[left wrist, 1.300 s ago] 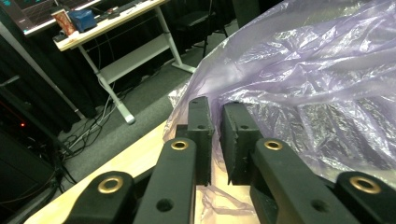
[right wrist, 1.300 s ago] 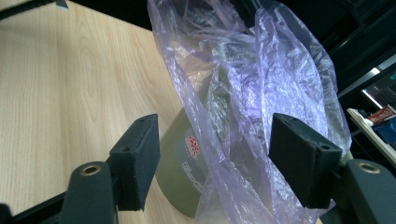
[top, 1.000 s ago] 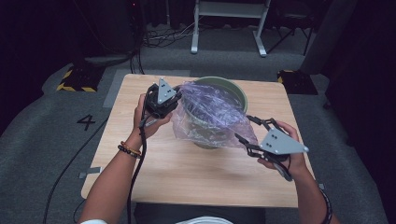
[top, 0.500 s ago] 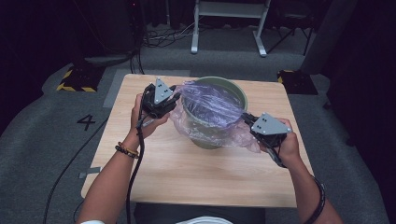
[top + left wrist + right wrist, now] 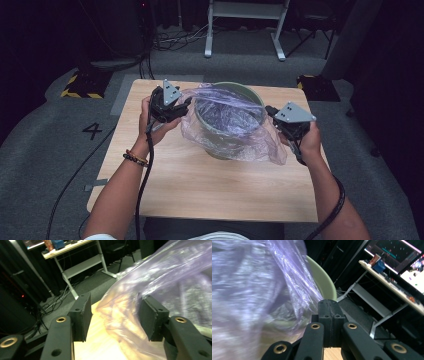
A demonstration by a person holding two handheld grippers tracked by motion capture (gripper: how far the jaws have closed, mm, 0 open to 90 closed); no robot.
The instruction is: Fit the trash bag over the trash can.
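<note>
On the tabletop (image 5: 200, 185), just past its middle toward twelve o'clock, the green bin (image 5: 230, 131) already wears the clear purple-tinted plastic bag (image 5: 227, 112) over most of its rim, though slack film hangs outside at four o'clock, so seating the liner looks partly done. At three o'clock the right gripper (image 5: 270, 112) is clamped tight on the film; at nine o'clock the left gripper (image 5: 186, 103), jaws just opening, stands half spread around a fold without pinching. Farther off, the floor (image 5: 50, 150) carries a "4".

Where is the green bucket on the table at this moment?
In the high view, the green bucket stands on the far half of the wooden table, between the left gripper and the right gripper, lined with a clear plastic bag.
</note>
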